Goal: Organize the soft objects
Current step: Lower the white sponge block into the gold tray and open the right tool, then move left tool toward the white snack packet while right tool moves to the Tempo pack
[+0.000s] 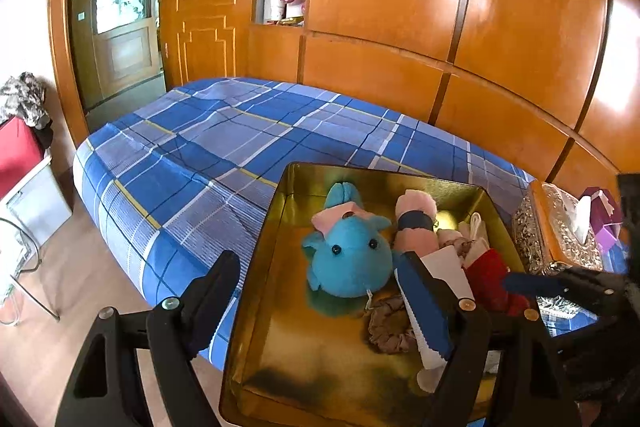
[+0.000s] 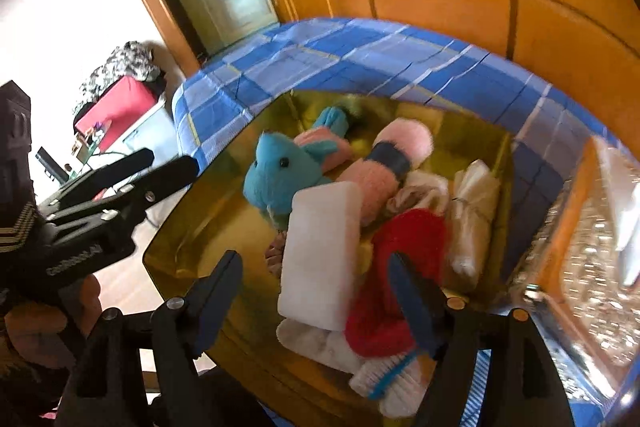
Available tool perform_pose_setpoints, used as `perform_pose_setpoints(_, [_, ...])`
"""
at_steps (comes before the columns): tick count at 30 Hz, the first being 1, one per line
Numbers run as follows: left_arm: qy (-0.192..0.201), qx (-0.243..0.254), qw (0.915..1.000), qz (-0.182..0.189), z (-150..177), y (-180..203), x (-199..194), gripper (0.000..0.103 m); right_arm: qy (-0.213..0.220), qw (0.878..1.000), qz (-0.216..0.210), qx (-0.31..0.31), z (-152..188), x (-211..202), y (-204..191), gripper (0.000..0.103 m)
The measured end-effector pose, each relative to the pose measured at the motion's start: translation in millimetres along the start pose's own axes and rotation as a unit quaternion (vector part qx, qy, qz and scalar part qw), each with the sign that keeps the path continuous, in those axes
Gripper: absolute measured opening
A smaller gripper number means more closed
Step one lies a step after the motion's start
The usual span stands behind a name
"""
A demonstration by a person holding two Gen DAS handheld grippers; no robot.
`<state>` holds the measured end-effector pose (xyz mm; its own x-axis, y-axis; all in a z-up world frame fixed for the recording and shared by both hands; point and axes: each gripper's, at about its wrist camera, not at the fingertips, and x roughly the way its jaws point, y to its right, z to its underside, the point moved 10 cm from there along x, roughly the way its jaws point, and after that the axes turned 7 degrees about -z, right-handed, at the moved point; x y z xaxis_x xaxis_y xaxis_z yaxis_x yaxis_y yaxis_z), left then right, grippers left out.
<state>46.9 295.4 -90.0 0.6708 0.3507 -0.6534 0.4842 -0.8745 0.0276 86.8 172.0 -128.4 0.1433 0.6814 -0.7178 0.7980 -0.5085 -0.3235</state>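
A gold metal tray (image 1: pixel 280 227) sits on the bed's near corner and also shows in the right wrist view (image 2: pixel 192 223). In it lie a blue plush toy (image 1: pixel 348 259) (image 2: pixel 276 175), a pink plush with a dark band (image 1: pixel 416 223) (image 2: pixel 384 167), a brown scrunchie (image 1: pixel 388 327), a red knit item (image 1: pixel 488 279) (image 2: pixel 404 259), a white sponge block (image 2: pixel 320 255) and a clear bag (image 2: pixel 472 219). My left gripper (image 1: pixel 324 307) is open over the tray's near left. My right gripper (image 2: pixel 316 299) is open just above the white block and red item.
The bed (image 1: pixel 208 139) has a blue plaid sheet. A silver tissue box (image 1: pixel 556 227) stands right of the tray. Wooden wardrobe panels (image 1: pixel 440 7) rise behind. A red box (image 1: pixel 16 151) and a wire stand are on the floor at left.
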Motion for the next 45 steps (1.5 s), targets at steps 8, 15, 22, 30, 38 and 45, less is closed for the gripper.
perform_pose_setpoints(8, [0.005,0.023,0.9997,0.008,4.1,16.6,-5.9,0.082,0.034,0.999,0.026,0.000,4.0,-36.5,9.7,0.076])
perform_pose_setpoints(15, [0.011,0.043,0.9988,0.022,7.6,33.6,-12.6,0.082,0.052,0.997,0.051,0.001,13.6,-66.8,24.2,0.076])
perform_pose_setpoints(22, [0.014,0.058,0.9977,0.033,10.8,47.1,-18.6,0.082,0.072,0.994,0.075,0.016,22.3,-97.0,44.8,0.076])
perform_pose_setpoints(30, [0.014,0.075,0.9960,0.045,16.4,60.6,-21.8,0.082,0.099,0.986,0.122,0.053,36.6,-143.2,87.9,0.076])
perform_pose_setpoints(38, [0.010,0.089,0.9945,0.054,24.0,73.7,-23.5,0.082,0.128,0.971,0.173,0.108,58.2,-193.6,140.8,0.076])
perform_pose_setpoints(45, [0.019,0.107,0.9917,0.068,24.0,86.3,-32.4,0.082,0.151,0.949,0.217,0.173,83.8,-234.1,192.2,0.076])
